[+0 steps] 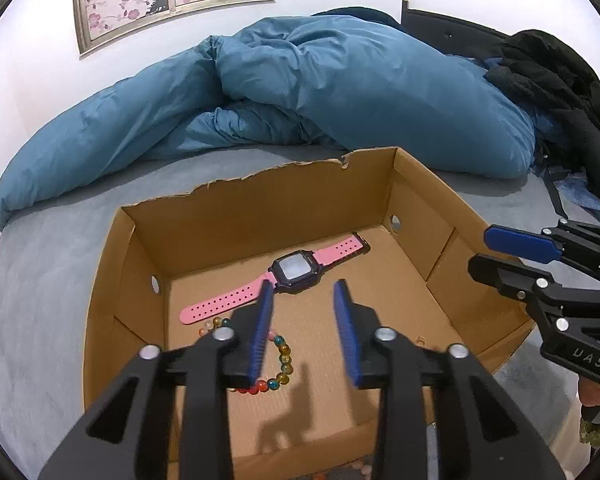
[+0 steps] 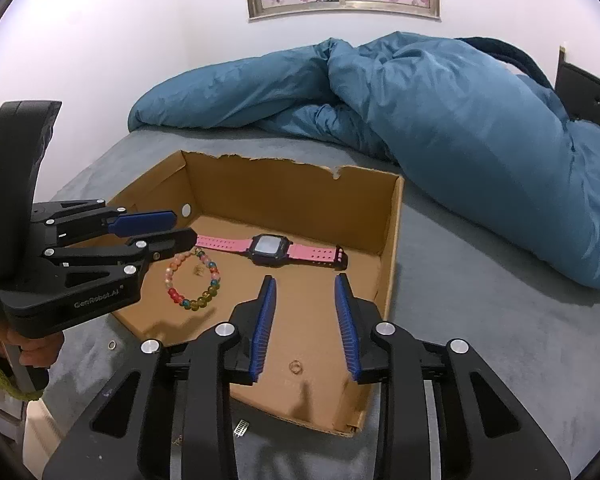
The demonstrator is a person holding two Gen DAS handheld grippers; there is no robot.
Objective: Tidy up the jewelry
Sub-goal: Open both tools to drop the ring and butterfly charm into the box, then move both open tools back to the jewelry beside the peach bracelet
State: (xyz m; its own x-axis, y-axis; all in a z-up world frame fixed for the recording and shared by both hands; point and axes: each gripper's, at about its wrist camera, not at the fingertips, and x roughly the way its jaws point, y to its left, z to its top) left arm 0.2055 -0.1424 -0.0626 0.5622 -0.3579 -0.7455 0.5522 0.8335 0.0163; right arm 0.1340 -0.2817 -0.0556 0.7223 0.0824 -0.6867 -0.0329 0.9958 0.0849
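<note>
Torn cardboard box (image 2: 388,232) on grey bed. Pink perforated-strap watch (image 2: 270,249) by back wall; glassy bead bracelet (image 2: 194,280) nr left wall; thin ring (image 2: 295,367) front. Left gripper (image 1: 304,332) & right gripper (image 2: 305,326) part-open, ribbed blue pads, nothing held.

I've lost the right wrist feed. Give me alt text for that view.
An open cardboard box on a grey bed holds a pink watch, a colourful bead bracelet and a small ring. The right gripper is open and empty above the box floor near the ring; the left gripper, also empty, reaches in beside the bracelet.
</note>
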